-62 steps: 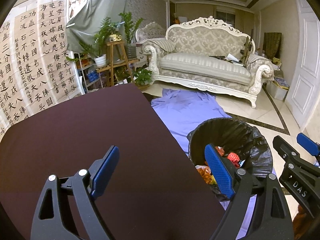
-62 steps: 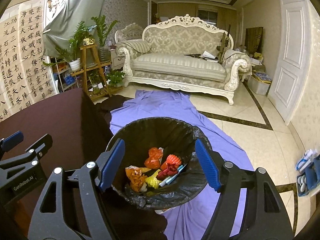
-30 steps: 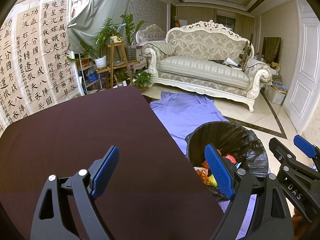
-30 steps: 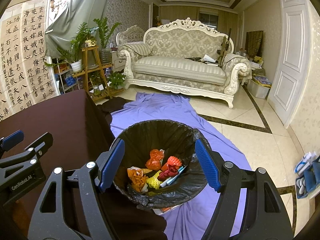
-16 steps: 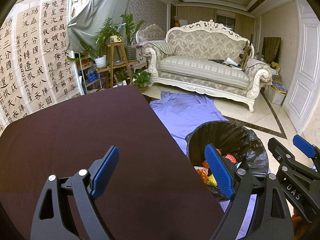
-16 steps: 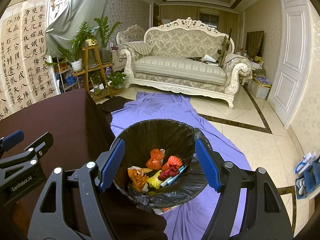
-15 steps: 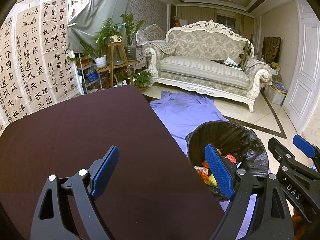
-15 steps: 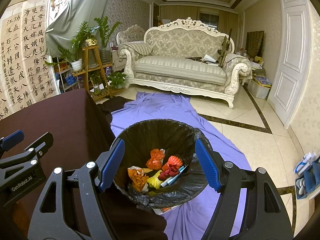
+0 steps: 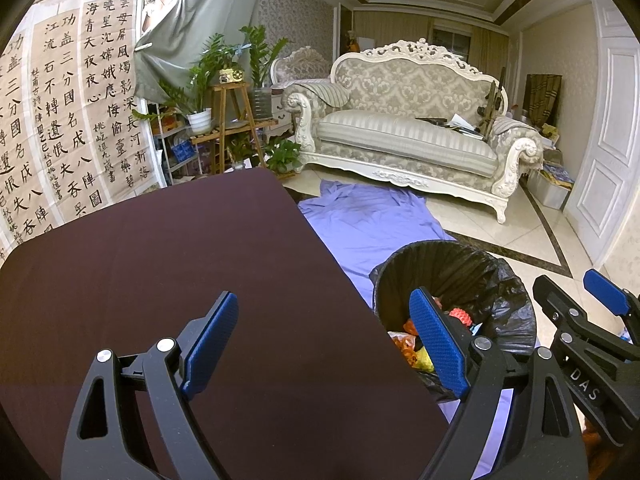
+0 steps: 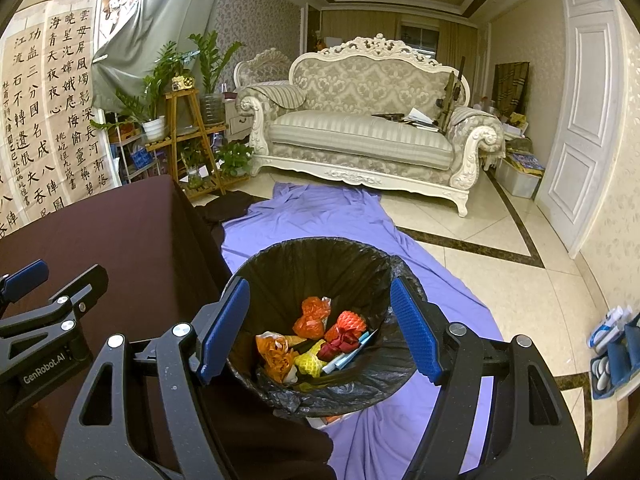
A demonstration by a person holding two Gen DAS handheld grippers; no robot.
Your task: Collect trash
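Clearly, the bin (image 10: 320, 320) is framed at twelve o'clock between the empty, parted right gripper (image 10: 320, 326); the left gripper (image 9: 324, 340), likewise parted, sees it at three.

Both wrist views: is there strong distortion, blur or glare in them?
Left wrist view: fisheye bends the white door, corners are black, image sharp. Right wrist view: same curving; the trash bin and sofa are sharp, only soft reflections on the floor tiles.
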